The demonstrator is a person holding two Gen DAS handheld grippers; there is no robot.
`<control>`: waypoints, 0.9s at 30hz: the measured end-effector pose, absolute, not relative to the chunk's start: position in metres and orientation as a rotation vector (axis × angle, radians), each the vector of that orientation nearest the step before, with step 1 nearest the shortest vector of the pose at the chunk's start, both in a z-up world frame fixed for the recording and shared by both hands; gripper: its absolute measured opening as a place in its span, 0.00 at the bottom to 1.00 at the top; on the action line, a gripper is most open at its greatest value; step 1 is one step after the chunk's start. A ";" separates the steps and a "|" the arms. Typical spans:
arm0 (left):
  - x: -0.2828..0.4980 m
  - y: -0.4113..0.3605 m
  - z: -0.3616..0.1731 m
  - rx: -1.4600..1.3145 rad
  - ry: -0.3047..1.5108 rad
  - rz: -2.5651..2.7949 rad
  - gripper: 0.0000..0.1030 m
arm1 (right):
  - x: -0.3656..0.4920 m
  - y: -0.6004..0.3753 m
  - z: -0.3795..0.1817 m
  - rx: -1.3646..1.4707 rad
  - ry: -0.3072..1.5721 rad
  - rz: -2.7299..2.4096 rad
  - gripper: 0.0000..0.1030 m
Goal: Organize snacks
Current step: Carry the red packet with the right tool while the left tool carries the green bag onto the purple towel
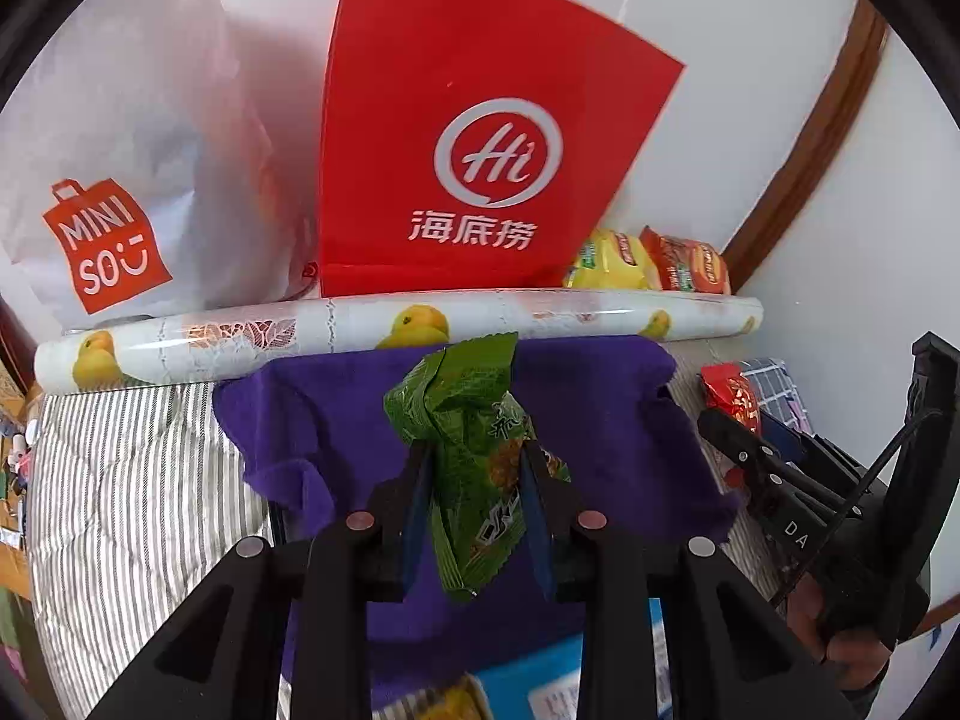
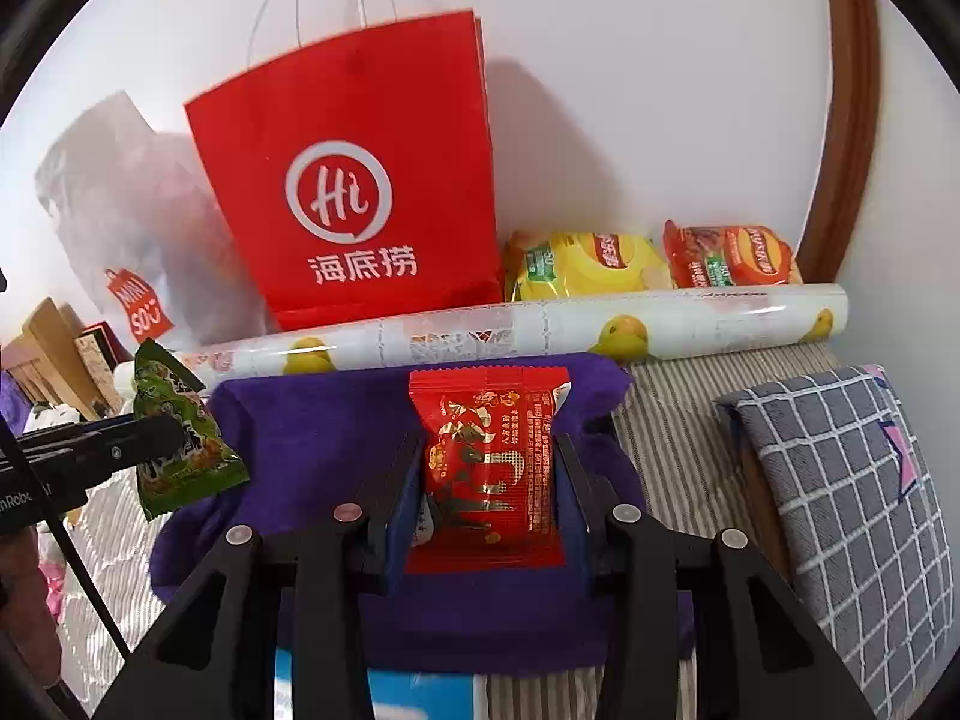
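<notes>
I am working two handheld grippers above a bed covered in grey-and-white striped bedding (image 1: 120, 480). My left gripper (image 1: 474, 450) is clamped on a crinkled green snack packet (image 1: 474, 468), its two blue-padded fingers pressing the packet's sides while the twisted top sticks up above them. My right gripper (image 2: 489, 450) is closed around a flat red snack packet (image 2: 489, 468) printed with gold figures, held upright between its fingers.

Both packets hang over a purple cloth (image 1: 600, 420) spread across the bedding. In the right wrist view the left gripper and its green packet appear at the left edge, beside the cloth; in the left wrist view the right gripper and a bit of red packet appear at the right edge.

Behind the cloth lies a long roll of white paper printed with yellow fruit (image 2: 540, 330), stretched sideways along the bed. Behind the roll, against the white wall, stands a red paper bag (image 2: 354, 180) with a white "Hi" logo and white handles. To its left leans a white bag (image 1: 120, 180) with a red MINISO label. To the right of the red bag, a yellow crisp packet (image 2: 582, 264) and a red crisp packet (image 2: 732, 261) sit side by side behind the roll.

A grey checked pillow (image 2: 840, 480) lies on the bed at the right. A blue-and-white box (image 1: 540, 678) shows partly below the cloth's near edge.
</notes>
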State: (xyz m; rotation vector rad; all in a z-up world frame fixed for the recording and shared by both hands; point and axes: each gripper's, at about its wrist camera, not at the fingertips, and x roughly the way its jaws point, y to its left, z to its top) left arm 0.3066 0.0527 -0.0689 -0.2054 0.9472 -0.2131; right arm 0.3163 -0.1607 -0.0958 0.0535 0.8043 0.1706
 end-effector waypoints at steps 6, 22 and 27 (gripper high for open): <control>0.322 0.058 -0.091 -0.206 0.987 -0.202 0.27 | 0.339 -0.156 -0.123 0.040 0.858 0.176 0.39; 0.335 0.064 -0.125 -0.225 1.075 -0.202 0.27 | 0.361 -0.166 -0.167 0.075 0.971 0.189 0.39; 0.336 0.064 -0.132 -0.229 1.100 -0.201 0.27 | 0.362 -0.166 -0.173 0.073 0.996 0.190 0.40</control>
